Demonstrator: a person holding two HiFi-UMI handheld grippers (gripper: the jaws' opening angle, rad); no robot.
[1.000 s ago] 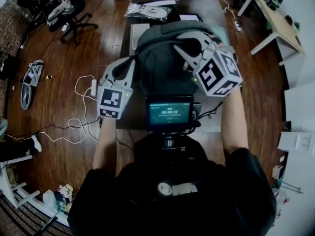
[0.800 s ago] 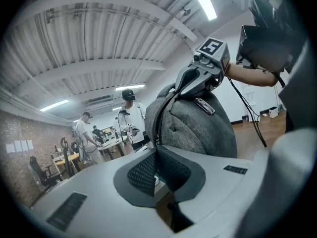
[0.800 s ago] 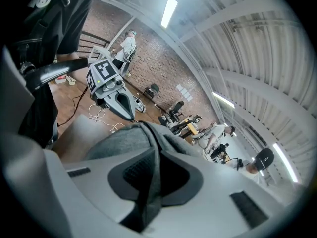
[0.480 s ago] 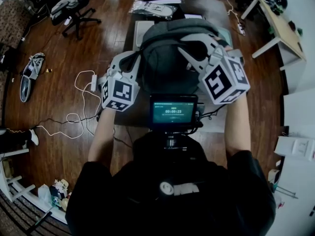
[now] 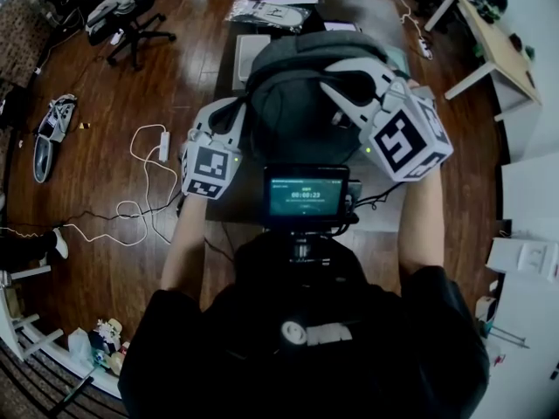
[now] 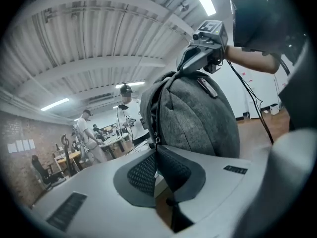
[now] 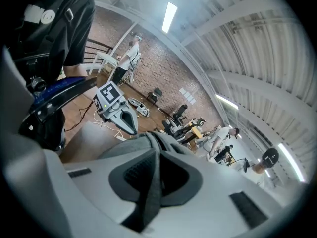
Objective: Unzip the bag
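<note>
On the dark table [image 5: 367, 7] stands the grey woven-fabric backpack [image 5: 293, 112], upright, just ahead of the person; left gripper [image 5: 240, 105] at its left flank, right gripper [image 5: 328, 75] on its top. Head view resolves neither pair of jaws. Left gripper view: jaws together, tips pinching what looks like the small metal zip pull [image 6: 156, 140] on the backpack's side seam. Right gripper view: jaws have just been closing and are clamped on a grey fabric strap [image 7: 151, 192] of the backpack; each gripper view shows the other gripper across the backpack.
</note>
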